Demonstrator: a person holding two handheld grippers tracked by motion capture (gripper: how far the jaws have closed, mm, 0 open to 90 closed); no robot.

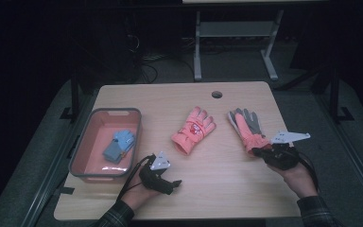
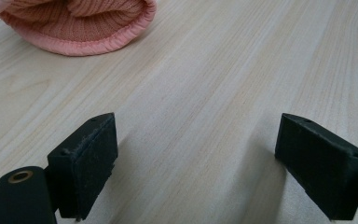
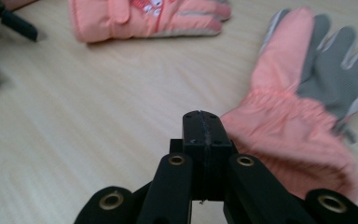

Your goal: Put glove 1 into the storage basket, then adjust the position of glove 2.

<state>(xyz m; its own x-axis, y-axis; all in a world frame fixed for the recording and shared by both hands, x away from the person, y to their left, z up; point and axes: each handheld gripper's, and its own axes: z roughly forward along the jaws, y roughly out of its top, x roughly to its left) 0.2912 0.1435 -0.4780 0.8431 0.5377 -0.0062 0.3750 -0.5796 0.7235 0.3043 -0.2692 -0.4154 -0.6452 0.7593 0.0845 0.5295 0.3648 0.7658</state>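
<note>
From the high view, the wooden table (image 1: 217,184) carries everything: a grey bin (image 1: 78,158) with a pink floor at its left side, holding a small blue glove (image 1: 119,145). Near the middle lies a pink glove (image 1: 194,129), fingers pointing away from the person, and to its right a pink-and-grey glove (image 1: 246,127) lies palm up with its cuff toward the right gripper (image 1: 260,152), which sits just at that cuff.

The right gripper view adds what the high view cannot resolve: the jaws are pressed flat together with nothing between them, and the gathered cuff of the pink-and-grey glove (image 3: 289,135) lies just beside and behind their tips, not pinched.

The left gripper (image 1: 172,183) rests near the front edge, right of the bin. The left gripper view shows its jaws standing wide apart over bare wood, with the ribbed cuff of the pink glove (image 2: 81,25) well ahead.
</note>
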